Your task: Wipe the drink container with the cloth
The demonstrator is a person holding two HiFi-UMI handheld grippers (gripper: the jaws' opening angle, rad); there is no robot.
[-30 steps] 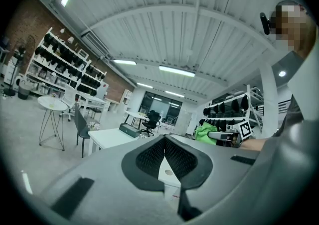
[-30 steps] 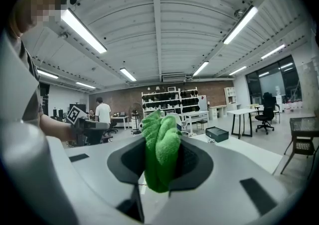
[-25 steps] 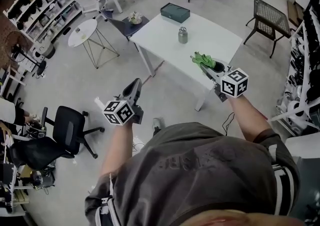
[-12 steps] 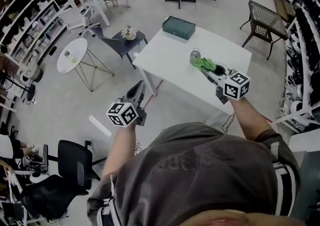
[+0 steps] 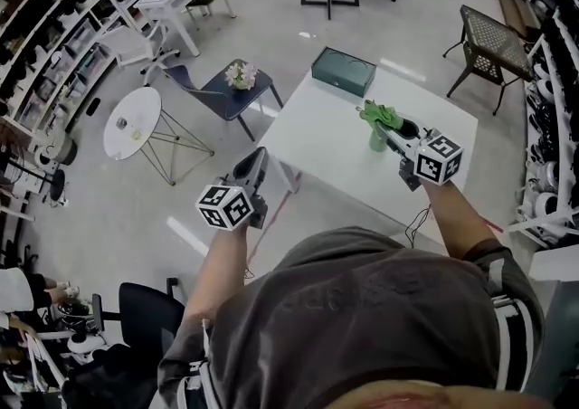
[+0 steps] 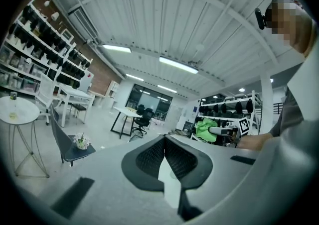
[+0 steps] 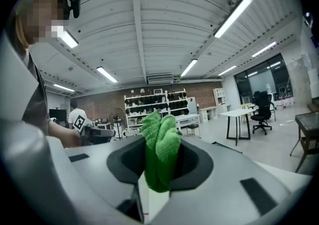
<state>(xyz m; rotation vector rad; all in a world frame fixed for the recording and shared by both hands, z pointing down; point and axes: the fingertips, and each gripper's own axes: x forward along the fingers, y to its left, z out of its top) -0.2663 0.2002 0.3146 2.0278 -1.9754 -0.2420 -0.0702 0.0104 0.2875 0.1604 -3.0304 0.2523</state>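
**Green cloth held over the white table**

In the head view, the right gripper (image 5: pixel 384 124) is at the upper right, over the white table (image 5: pixel 317 140). Its jaws squeeze a green cloth (image 5: pixel 375 112). The drink container (image 5: pixel 376 140) stands on the table just below the cloth in the picture, partly hidden. Only the head view shows it. The left gripper (image 5: pixel 258 158) is by the table's left edge, its jaws pressed together with nothing between them. Each marker cube (image 5: pixel 440 156) shows black-and-white squares. Only the two gripper views show the ceiling lights (image 7: pixel 244 12).

My right hand-held gripper (image 7: pixel 158 142): matt grey plastic w/ black textured pads (image 7: pixel 190 165). The cloth (image 7: pixel 160 154) in it: fuzzy green pile. The surface (image 5: pixel 317 136): smooth, matt white.
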